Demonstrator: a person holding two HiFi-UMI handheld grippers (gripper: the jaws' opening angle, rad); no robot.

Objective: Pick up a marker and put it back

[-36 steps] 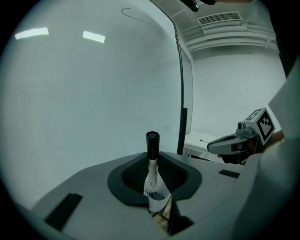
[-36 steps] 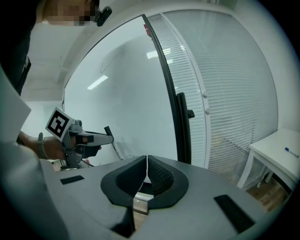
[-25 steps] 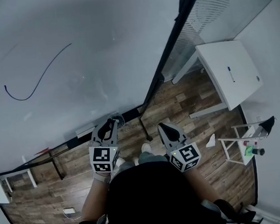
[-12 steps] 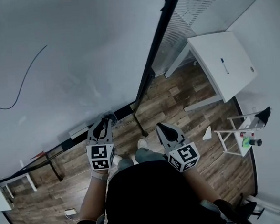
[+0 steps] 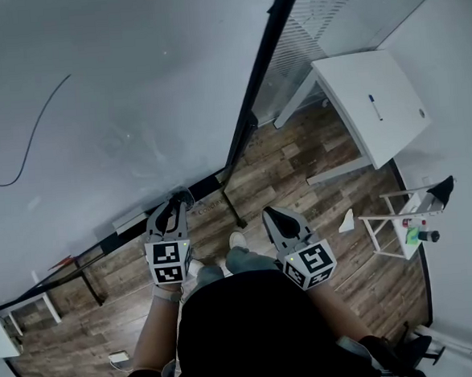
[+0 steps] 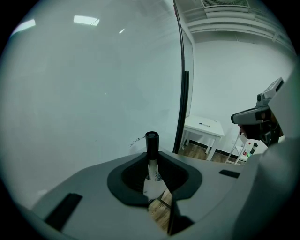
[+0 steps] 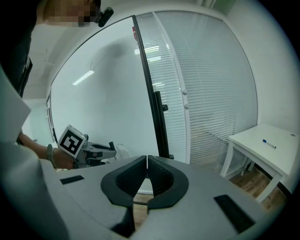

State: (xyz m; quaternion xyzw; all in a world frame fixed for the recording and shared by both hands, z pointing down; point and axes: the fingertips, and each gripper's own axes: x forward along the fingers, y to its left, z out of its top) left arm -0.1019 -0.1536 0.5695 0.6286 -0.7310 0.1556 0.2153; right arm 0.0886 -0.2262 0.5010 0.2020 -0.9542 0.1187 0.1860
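A whiteboard fills the upper left of the head view, with a dark curved line at its left edge. A white bench stands at the upper right. Low in the centre, close to the board, the left claw grips a marker, whose black cap sticks out above the jaws. The right claw, to its right, is pressed together and empty.

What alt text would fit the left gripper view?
The left gripper is shut on a marker, held upright with its black cap on top. A whiteboard fills the background, with a small white table to the right.
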